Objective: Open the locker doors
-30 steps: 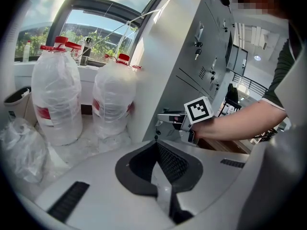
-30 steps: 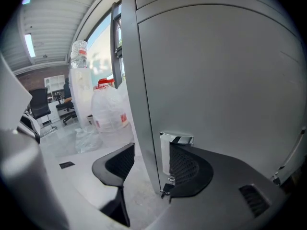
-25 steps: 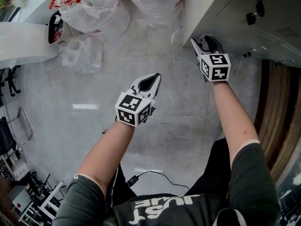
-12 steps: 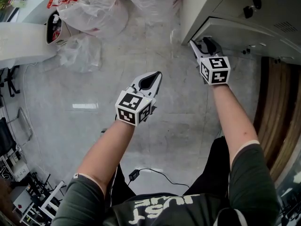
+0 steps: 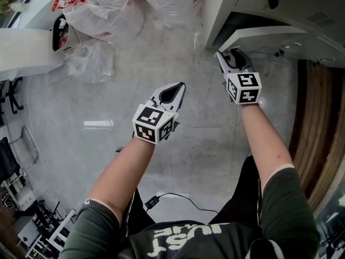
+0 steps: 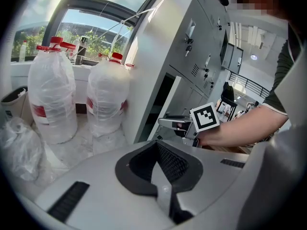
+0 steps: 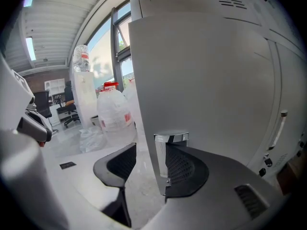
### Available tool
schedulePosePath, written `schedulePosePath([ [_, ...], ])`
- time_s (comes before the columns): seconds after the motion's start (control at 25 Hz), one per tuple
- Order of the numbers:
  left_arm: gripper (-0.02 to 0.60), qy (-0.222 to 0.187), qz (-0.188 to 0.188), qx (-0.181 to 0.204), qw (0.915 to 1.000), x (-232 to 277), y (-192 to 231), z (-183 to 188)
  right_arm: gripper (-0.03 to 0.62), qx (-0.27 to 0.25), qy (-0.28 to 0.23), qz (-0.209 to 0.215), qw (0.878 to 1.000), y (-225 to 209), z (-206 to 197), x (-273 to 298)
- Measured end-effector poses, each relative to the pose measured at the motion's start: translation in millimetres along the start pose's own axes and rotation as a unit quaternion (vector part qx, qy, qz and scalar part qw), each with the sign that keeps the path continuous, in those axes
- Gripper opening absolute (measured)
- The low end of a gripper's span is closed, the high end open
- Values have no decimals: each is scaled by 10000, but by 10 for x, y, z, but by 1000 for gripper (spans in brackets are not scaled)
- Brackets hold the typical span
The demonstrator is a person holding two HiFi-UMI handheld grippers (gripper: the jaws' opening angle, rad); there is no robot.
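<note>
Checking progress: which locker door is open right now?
The lowest door, swung outward from its dark compartment; the keyed doors above it sit flush and shut.

I see a grey tiled floor [image 5: 97, 144] under daylight from large windows [image 6: 100, 23]; wrapped water bottles [image 6: 52, 95] stand below them, office chairs [image 7: 72, 113] beyond.

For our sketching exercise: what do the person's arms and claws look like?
The left claw and right claw each have a pale grey shell, black ribbed pads and a cube of black square markers. Dark grey sleeves end near the elbows. The right claw has just been closing, the locker door's edge between its jaws.
</note>
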State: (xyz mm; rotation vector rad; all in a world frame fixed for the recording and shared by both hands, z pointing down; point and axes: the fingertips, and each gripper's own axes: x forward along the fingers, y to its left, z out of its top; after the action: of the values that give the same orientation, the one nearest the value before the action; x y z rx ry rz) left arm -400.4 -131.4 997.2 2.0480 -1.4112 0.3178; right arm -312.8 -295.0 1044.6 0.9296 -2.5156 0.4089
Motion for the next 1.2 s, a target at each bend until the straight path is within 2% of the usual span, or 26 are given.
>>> schedulePosePath([
  [0.32,6,-3,-83,56,9999,77,-126,44,152,147,11,-131,9998,-68,-175,-286],
  [0.96,6,151,-176,132,9996,185,-285,-51,150,107,12,40,9999,-152,-491,-865],
  [1.2,6,197,-211,165,9994,228,-360,-72,152,381,35,14,9993,-239,-630,-1094],
])
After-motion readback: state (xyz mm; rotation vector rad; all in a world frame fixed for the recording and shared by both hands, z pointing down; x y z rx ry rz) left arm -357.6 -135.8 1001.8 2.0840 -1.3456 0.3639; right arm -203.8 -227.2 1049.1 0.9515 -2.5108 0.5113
